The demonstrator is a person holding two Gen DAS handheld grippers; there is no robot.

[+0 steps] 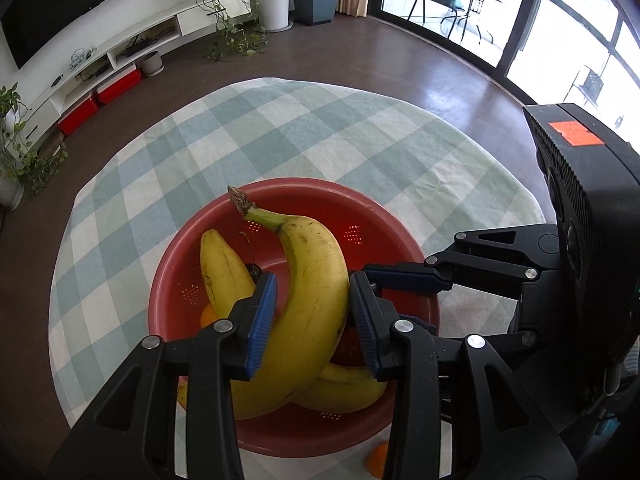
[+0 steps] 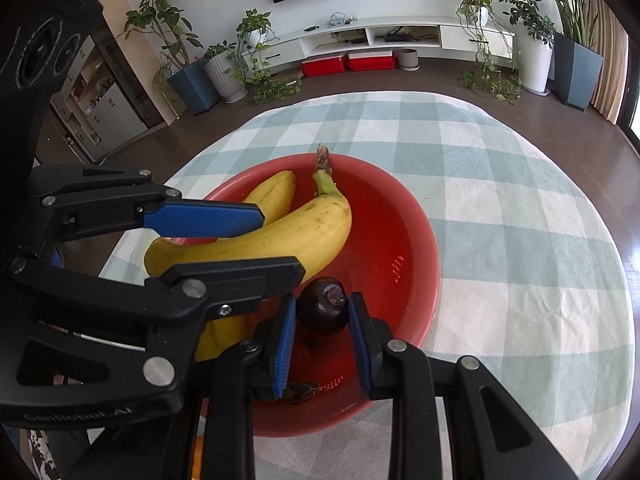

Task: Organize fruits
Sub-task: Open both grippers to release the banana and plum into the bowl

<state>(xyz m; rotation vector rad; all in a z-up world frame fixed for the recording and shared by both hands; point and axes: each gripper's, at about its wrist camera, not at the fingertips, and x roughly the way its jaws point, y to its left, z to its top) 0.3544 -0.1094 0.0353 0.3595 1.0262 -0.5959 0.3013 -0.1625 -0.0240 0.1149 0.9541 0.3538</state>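
A red colander bowl (image 1: 176, 280) (image 2: 400, 240) stands on the checked tablecloth. A large yellow banana (image 1: 308, 240) (image 2: 312, 228) lies in it across two other bananas (image 1: 222, 268) (image 1: 344, 392). My left gripper (image 1: 312, 278) (image 2: 280, 240) straddles this banana with its blue pads just off the peel, so it is open. An orange (image 1: 208, 316) peeks out under the fruit. My right gripper (image 2: 322, 300) is shut on a dark purple plum (image 2: 322, 314) and holds it over the bowl's near side, close beside the left one. One of its fingers (image 1: 408, 280) shows in the left wrist view.
The round table wears a green-and-white checked cloth (image 1: 280, 128) (image 2: 500, 200), bare beyond the bowl. Another orange (image 1: 378, 458) lies on the cloth by the bowl's near rim. Dark floor, potted plants and a white TV shelf surround the table.
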